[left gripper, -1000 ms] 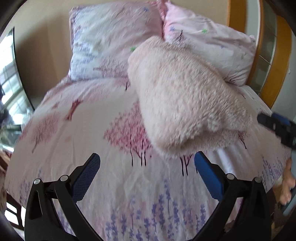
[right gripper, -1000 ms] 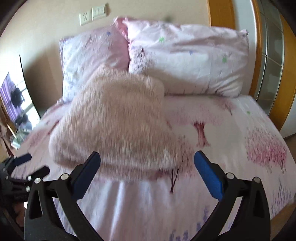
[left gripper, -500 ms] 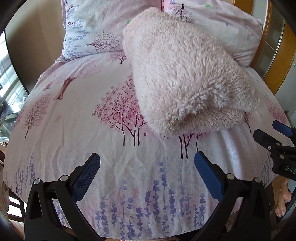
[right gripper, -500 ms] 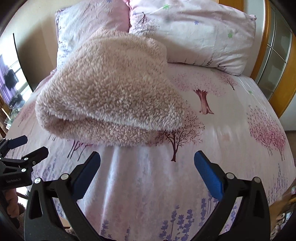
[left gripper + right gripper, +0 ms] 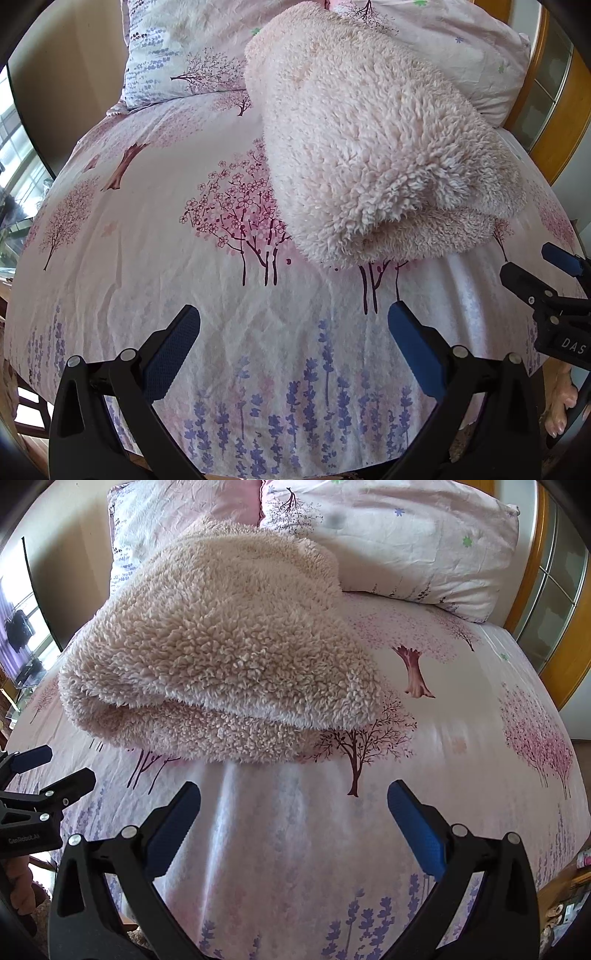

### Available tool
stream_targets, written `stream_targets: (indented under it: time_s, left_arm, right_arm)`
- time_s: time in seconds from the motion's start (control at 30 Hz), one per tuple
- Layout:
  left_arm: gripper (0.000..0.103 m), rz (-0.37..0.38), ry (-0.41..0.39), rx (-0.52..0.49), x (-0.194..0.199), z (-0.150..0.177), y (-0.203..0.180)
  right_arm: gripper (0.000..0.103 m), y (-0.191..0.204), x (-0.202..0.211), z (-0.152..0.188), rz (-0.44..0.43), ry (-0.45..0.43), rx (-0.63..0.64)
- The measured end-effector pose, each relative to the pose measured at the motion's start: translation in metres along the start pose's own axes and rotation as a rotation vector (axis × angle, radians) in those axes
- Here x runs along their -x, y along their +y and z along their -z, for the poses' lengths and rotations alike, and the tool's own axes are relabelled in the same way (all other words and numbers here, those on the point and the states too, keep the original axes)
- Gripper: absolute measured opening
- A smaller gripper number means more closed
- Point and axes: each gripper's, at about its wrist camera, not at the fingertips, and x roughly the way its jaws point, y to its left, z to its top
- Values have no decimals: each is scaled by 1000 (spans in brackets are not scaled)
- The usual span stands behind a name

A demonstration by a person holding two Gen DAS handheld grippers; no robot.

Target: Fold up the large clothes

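A fluffy pale pink fleece garment lies folded into a thick bundle on the bed, its doubled edge facing me. In the right wrist view the same garment fills the upper left. My left gripper hangs open over the sheet, short of the bundle, holding nothing. My right gripper is also open and empty, just in front of the fold. Each gripper shows at the other view's edge: the right gripper and the left gripper.
The bed carries a floral sheet with pink trees and purple lavender. Two pillows lean at the headboard behind the garment. A wooden frame with glass panes stands on the right. Bare toes show beside the bed.
Both grippers have pulled back toward the foot of the bed and tilted down, so the folded garment now looks sharper and lies still. Both stay open.
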Motion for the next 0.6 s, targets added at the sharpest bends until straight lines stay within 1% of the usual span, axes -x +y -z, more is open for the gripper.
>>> stream_targets:
  time_s: [0.6]
  left_arm:
    - [102,5,-3,2,-1,1,-3]
  right_arm:
    - [101,-1,-5,1,-10,8,-16]
